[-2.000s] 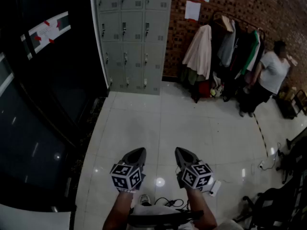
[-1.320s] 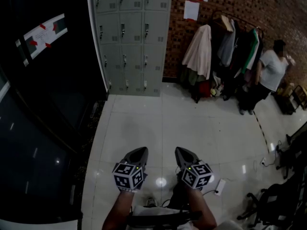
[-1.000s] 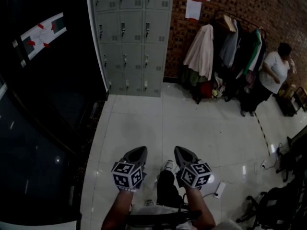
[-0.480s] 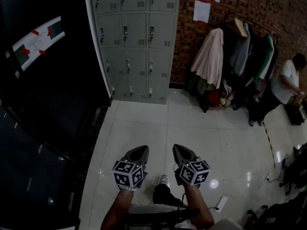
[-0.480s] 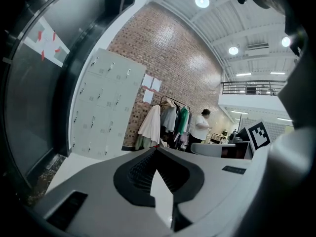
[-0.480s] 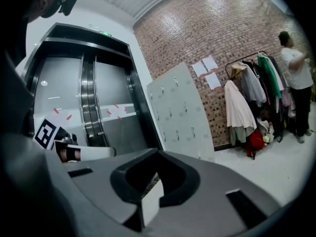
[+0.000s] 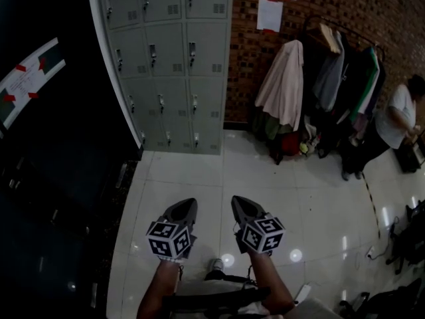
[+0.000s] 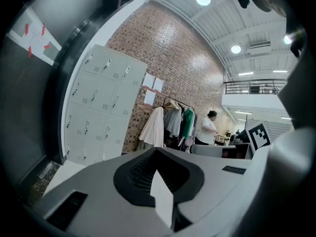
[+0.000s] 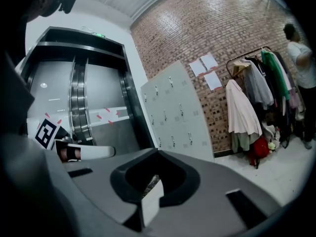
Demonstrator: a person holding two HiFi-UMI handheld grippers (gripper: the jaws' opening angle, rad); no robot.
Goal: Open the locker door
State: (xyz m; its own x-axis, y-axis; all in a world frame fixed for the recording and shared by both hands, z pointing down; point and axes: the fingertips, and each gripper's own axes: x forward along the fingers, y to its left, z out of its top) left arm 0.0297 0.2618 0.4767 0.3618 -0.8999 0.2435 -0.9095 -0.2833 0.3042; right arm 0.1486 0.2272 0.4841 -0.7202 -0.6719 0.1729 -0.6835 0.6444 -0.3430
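Now the lockers loom nearer than before; left gripper and right gripper keep fingers pressed together, empty.

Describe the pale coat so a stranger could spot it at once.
Find the brick wall right of the grey lockers. On the clothes rack there, the pale coat hangs leftmost, nearest the lockers. Every other garment is darker.
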